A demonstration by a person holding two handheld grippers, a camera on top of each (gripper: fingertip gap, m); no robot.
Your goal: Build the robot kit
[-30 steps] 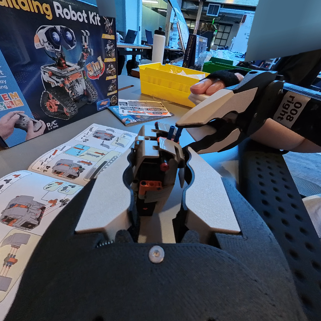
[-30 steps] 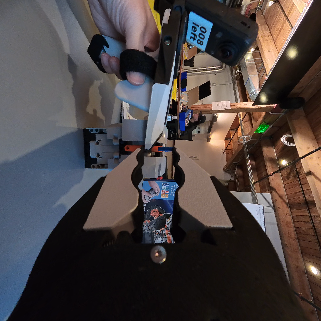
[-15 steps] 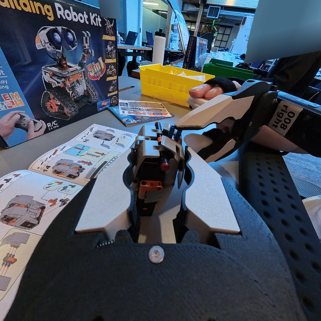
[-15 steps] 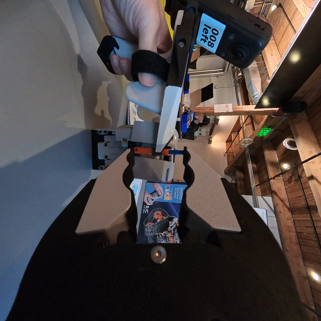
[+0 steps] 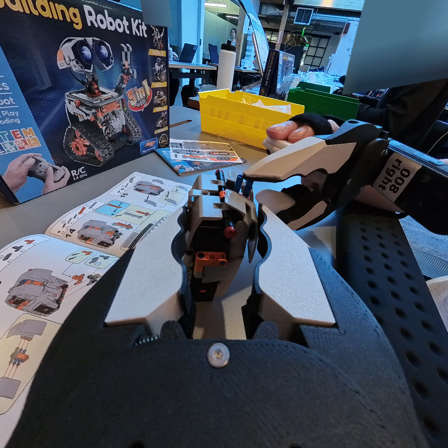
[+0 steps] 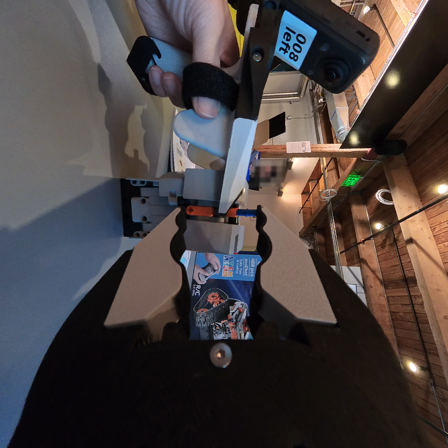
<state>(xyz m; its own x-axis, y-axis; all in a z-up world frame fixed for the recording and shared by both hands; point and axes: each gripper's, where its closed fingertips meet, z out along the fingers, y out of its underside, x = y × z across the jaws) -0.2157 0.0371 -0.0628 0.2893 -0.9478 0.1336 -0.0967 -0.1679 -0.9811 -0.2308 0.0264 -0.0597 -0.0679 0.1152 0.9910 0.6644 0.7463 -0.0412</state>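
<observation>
My left gripper [image 5: 221,215] is shut on a grey, black and orange brick assembly [image 5: 213,242] and holds it upright on the grey table [image 5: 29,213]. Red and blue pins [image 5: 242,186] stick out of the assembly's far top. My right gripper [image 6: 219,210] is open. Its fingertips straddle the assembly's [image 6: 208,235] top end, one on each side of an orange beam [image 6: 201,211] and a blue pin [image 6: 246,212]. In the left wrist view the right gripper [image 5: 251,191] comes in from the right, its upper finger [image 5: 291,164] just above the blue pins. The left gripper's finger [image 6: 235,169] shows edge-on.
An open instruction booklet [image 5: 84,237] lies to the left, with the kit box [image 5: 80,92] standing behind it. A sticker sheet [image 5: 203,155], a yellow bin [image 5: 237,121], a green bin [image 5: 322,101] and a white bottle [image 5: 226,65] are farther back. A black perforated surface [image 5: 388,291] is at right. Left and right tips are no more than a few centimetres apart.
My right gripper's jaws have opened wider and now straddle the assembly's top. The left gripper and the assembly have stayed in place.
</observation>
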